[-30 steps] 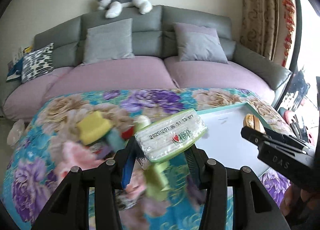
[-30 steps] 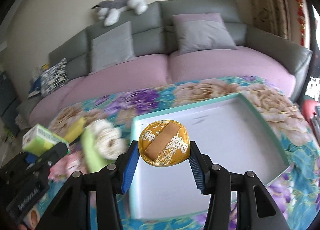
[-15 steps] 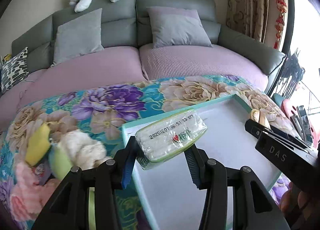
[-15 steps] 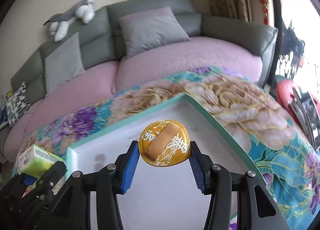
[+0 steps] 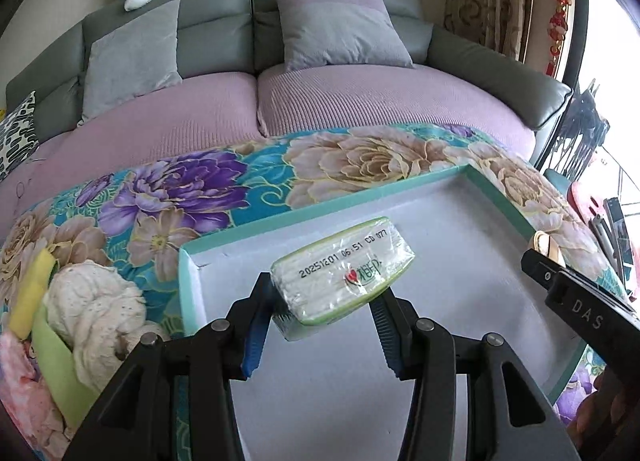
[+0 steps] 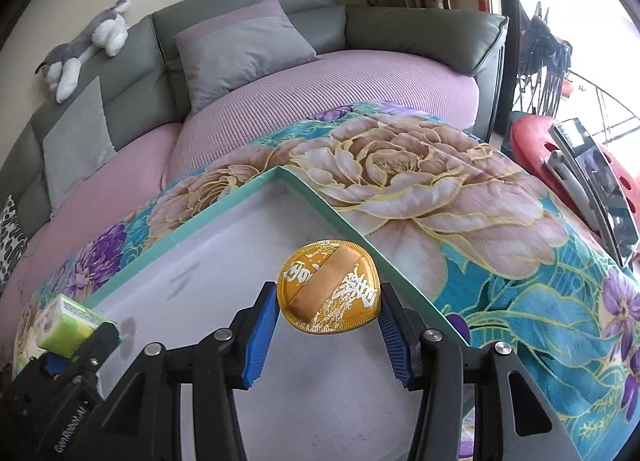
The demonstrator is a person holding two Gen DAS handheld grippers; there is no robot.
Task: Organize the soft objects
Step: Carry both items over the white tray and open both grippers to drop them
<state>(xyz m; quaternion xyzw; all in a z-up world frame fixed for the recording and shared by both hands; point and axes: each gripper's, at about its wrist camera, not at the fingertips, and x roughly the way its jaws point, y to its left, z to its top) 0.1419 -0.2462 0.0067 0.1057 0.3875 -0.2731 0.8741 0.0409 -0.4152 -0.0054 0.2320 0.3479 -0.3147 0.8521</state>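
Two grippers carry one item each over the white tray [image 5: 460,221]. Far left on the floral blanket [image 5: 200,197]: a heap of plush items [image 5: 92,309], unsorted. Left gripper [image 5: 328,321] pinches a tissue pack [image 5: 344,269] above the tray's left half. Right gripper [image 6: 326,325] pinches a round gold puff [image 6: 330,293] near the tray's right rim. Probable reason for the spacing: each piece gets its own spot, no overlap on release.

We see glossy plastic wrap on the tissue pack [image 5: 343,269], shiny gold foil on the round pouch [image 6: 330,293], a plush floral blanket [image 6: 440,189], a matt white tray [image 5: 452,229] and ribbed blue pads [image 6: 262,337] on the matt black claws.
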